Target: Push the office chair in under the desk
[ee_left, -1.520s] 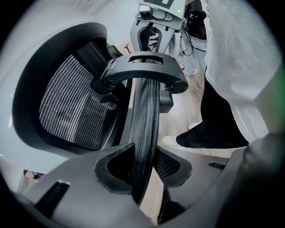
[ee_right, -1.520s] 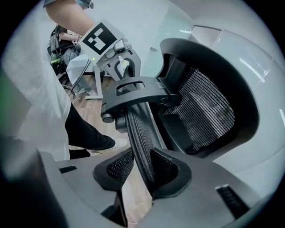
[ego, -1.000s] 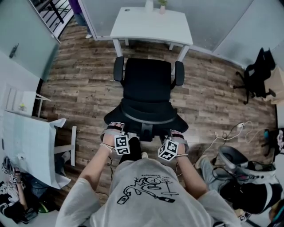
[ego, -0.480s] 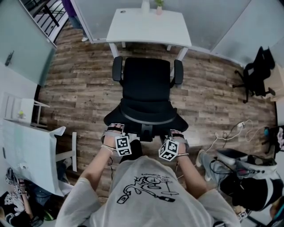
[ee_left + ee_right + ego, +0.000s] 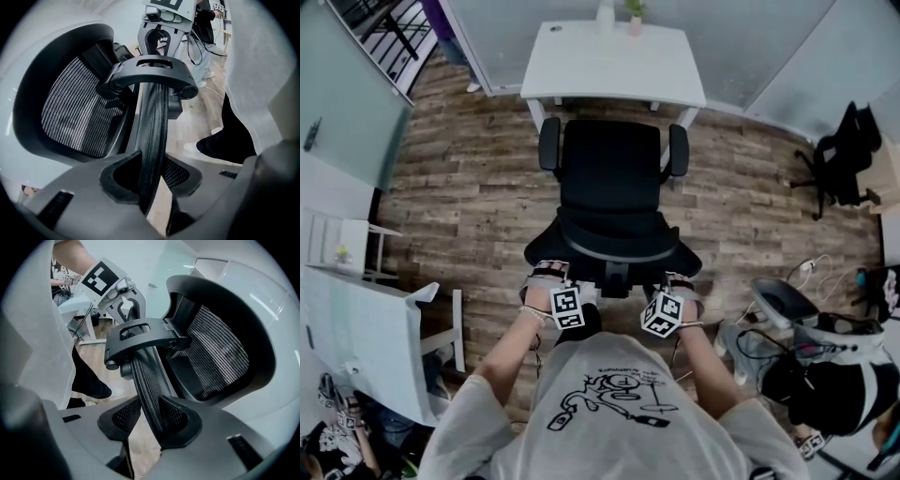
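Nearest: left gripper pinches the mesh-edged backrest rim between its pads. Right gripper clamps the same rim further right, with the backrest's centre support between the two.

The office chair stands on the wood floor, its back towards the person. Its seat front is just at the near edge of the white desk, and the armrests sit just beside the desk legs.

Likely a heavy chair that rolls easily but swivels. The rim looks stiff and the mesh soft, so hold the rim on both sides and push evenly.

Base and casters are hidden under the seat. Can't tell if the seat is already under the desktop. The desk's far edge and the plant pot are cut off.
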{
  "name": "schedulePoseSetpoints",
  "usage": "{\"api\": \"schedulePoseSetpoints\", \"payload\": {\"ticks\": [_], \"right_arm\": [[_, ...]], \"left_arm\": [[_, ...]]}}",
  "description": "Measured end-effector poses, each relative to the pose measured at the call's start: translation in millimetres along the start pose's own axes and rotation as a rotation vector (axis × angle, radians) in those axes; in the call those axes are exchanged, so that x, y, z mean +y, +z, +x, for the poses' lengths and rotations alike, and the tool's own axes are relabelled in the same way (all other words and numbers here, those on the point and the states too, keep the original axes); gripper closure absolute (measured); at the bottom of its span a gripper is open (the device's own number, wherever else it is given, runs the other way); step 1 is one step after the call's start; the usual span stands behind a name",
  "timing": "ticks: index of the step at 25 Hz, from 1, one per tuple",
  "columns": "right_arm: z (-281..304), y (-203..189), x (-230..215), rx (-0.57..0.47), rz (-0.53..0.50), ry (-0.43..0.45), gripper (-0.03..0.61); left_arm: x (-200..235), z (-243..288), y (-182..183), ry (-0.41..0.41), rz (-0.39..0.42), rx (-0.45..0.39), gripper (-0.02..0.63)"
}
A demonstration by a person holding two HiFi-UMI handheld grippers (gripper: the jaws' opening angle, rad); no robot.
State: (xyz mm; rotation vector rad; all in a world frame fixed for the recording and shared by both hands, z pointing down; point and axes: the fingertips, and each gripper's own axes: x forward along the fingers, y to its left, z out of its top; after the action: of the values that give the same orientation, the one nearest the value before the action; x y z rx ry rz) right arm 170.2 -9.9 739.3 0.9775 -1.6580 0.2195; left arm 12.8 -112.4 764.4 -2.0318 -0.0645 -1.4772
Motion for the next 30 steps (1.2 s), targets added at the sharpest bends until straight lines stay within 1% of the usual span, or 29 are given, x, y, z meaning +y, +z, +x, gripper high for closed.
{"api": "schedulePoseSetpoints", "payload": {"ticks": [5,17,25,30], "right_arm": [[10,2,-21,0.018,0.011,-0.004,0.431],[33,11,-63,0.047,0.020,-0.016,0.430],[44,13,-86,0.073,0.032,-0.043,0.430],[51,23,-89,0.078,0.035,-0.050,0.428]], "left_arm": [[21,11,1,0.005,0.004,0.003,0.489],[66,36,-3,-0.007,-0.023,0.023,0.488],[89,48,-1,-0.002,-0.020,0.012,0.485],[97,52,-11,0.002,-0.017,0.013,0.482]]}}
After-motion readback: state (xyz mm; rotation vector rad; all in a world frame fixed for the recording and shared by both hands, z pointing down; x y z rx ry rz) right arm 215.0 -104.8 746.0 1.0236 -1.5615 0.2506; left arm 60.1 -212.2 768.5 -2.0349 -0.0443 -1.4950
